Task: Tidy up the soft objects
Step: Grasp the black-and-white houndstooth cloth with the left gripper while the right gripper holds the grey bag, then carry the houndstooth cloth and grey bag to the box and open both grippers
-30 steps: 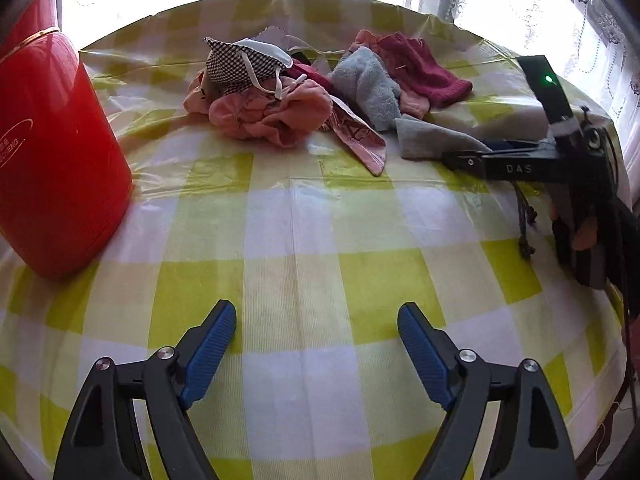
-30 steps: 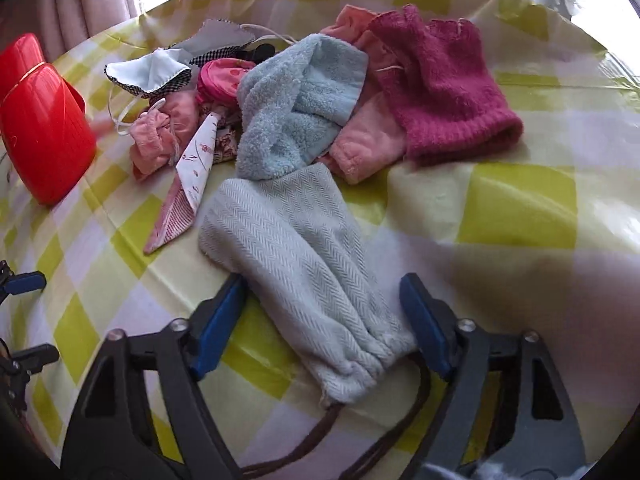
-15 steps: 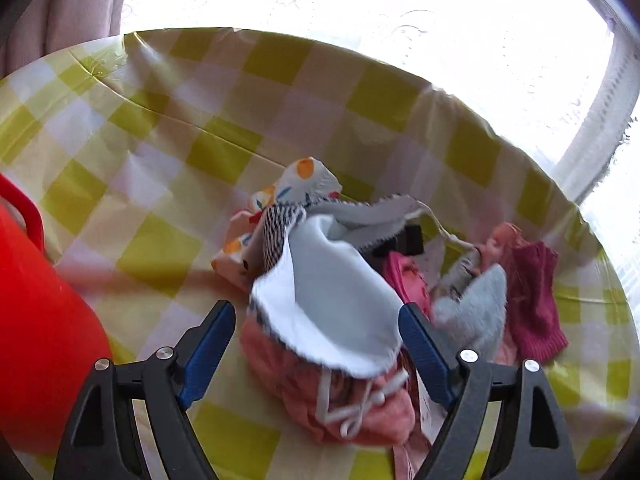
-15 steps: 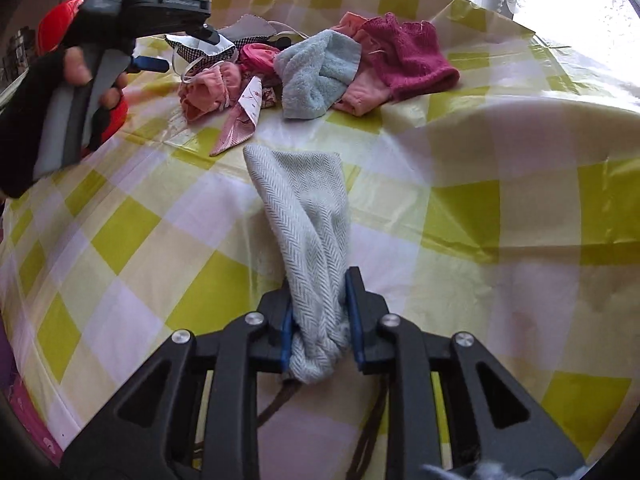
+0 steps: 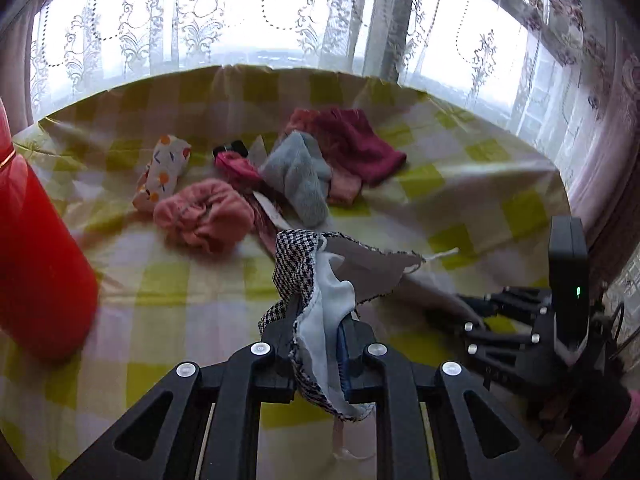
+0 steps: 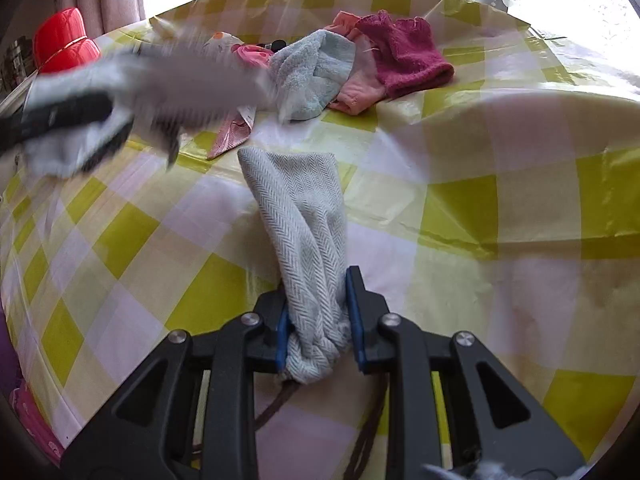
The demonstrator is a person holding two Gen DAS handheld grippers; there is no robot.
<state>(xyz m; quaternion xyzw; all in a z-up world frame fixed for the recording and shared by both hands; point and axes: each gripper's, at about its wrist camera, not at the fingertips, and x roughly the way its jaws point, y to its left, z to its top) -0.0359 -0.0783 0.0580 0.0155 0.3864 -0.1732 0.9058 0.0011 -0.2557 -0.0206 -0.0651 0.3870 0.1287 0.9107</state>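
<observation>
A houndstooth cloth [image 5: 308, 276] is being pinched by the left tongs [image 5: 320, 344] at lower centre; a grey herringbone pouch [image 6: 300, 232] is being clamped by the right tongs [image 6: 320, 320] above the counter [image 6: 500, 220].

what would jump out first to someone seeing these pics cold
First, each tool is shut on a piece of cloth: the left tool holds a checked face mask lifted above the table, and the right tool pinches the end of a grey herringbone pouch lying on the yellow checked tablecloth. Next, the pile of soft things near the table's far side and the big red bucket at the left.
</observation>
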